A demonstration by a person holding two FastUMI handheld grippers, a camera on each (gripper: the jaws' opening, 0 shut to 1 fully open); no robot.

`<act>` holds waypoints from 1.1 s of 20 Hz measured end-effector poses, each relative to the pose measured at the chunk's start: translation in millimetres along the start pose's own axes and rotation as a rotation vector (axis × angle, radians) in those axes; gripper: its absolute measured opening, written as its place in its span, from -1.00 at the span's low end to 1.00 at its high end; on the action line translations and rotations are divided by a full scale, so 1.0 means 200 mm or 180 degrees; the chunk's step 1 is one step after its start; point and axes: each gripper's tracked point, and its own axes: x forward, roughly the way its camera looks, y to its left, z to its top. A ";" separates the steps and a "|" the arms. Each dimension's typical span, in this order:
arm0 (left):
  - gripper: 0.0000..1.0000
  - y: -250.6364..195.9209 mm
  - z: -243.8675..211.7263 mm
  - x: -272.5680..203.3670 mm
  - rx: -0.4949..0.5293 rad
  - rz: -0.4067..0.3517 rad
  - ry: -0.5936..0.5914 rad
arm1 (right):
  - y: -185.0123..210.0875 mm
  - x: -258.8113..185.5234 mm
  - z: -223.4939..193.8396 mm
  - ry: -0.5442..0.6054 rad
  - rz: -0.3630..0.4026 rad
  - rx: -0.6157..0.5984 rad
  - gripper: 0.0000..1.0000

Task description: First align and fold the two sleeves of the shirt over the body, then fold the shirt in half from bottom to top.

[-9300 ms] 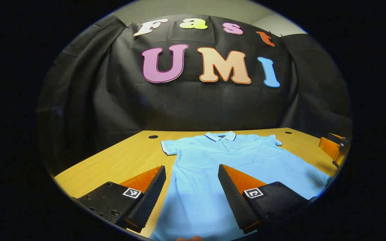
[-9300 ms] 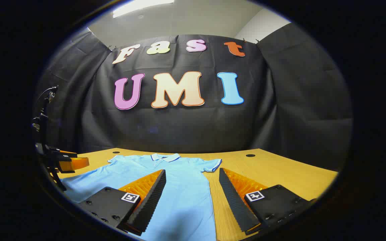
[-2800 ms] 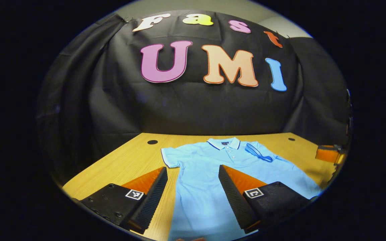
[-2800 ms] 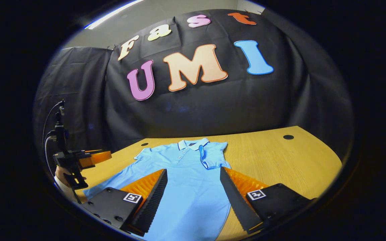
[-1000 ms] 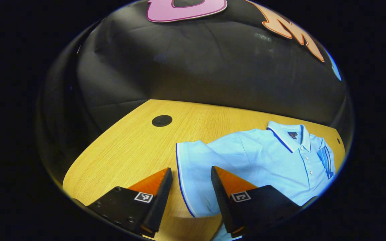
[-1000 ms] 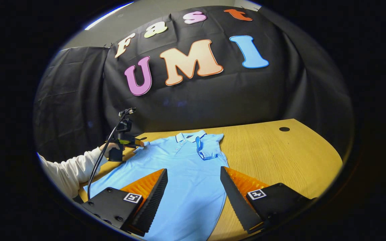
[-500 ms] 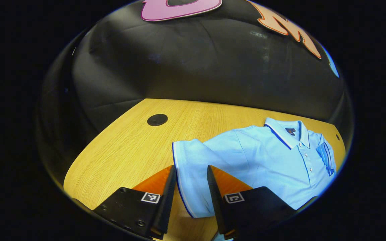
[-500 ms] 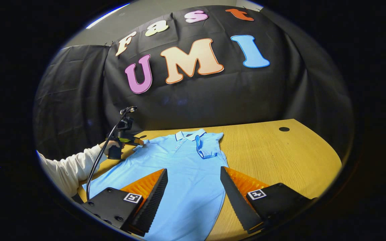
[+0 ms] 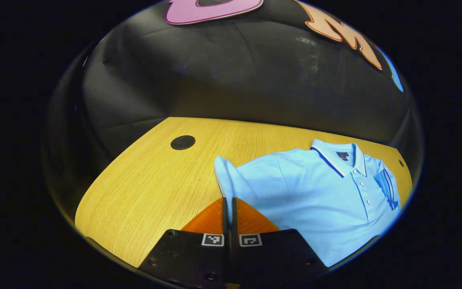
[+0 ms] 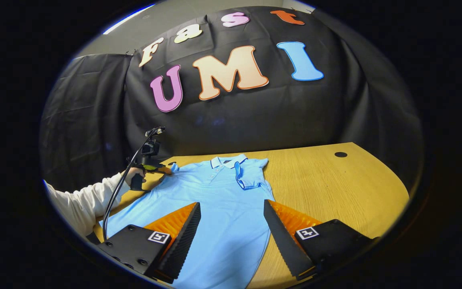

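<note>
A light blue polo shirt (image 10: 215,192) lies face up on the wooden table (image 10: 327,184), collar away from me. Its right sleeve (image 10: 249,174) is folded over the chest, also seen as the folded sleeve (image 9: 387,184) at the far right of the left gripper view. My left gripper (image 9: 227,200) is shut on the hem of the left sleeve (image 9: 225,176), which bunches up from the table (image 9: 155,180). In the right gripper view that left gripper (image 10: 163,168) sits at the shirt's left shoulder. My right gripper (image 10: 231,204) hangs open above the shirt's lower body.
A person's hand (image 10: 134,174) and white sleeve (image 10: 82,200) hold the left gripper, with a cable trailing down. Round cable holes (image 9: 183,142) (image 10: 340,154) sit near the table's back corners. The black cloth wall stands close behind the table.
My left gripper has closed its fingers on the left sleeve's hem, and the sleeve now bunches upward. The right gripper has stayed open and nearly still.
</note>
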 end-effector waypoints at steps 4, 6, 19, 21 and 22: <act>-1.00 -0.02 0.07 -0.06 -0.0014 0.0043 -0.0074 | 0.00 0.00 -0.01 0.0019 0.0033 0.0011 0.96; -1.00 -0.08 0.14 -0.11 0.0001 -0.0038 -0.0169 | 0.00 0.01 -0.01 0.0038 0.0024 0.0001 0.96; -0.99 -0.77 0.15 -0.20 0.0587 -0.0765 -0.0169 | 0.00 -0.01 0.01 0.0032 0.0003 0.0006 0.95; -0.92 -0.79 0.12 -0.20 0.0563 -0.0825 -0.0115 | 0.01 0.00 0.01 0.0025 0.0021 0.0013 0.95; -0.86 -0.80 0.12 -0.21 0.0536 -0.0872 -0.0088 | 0.00 0.00 0.00 0.0030 0.0025 0.0010 0.95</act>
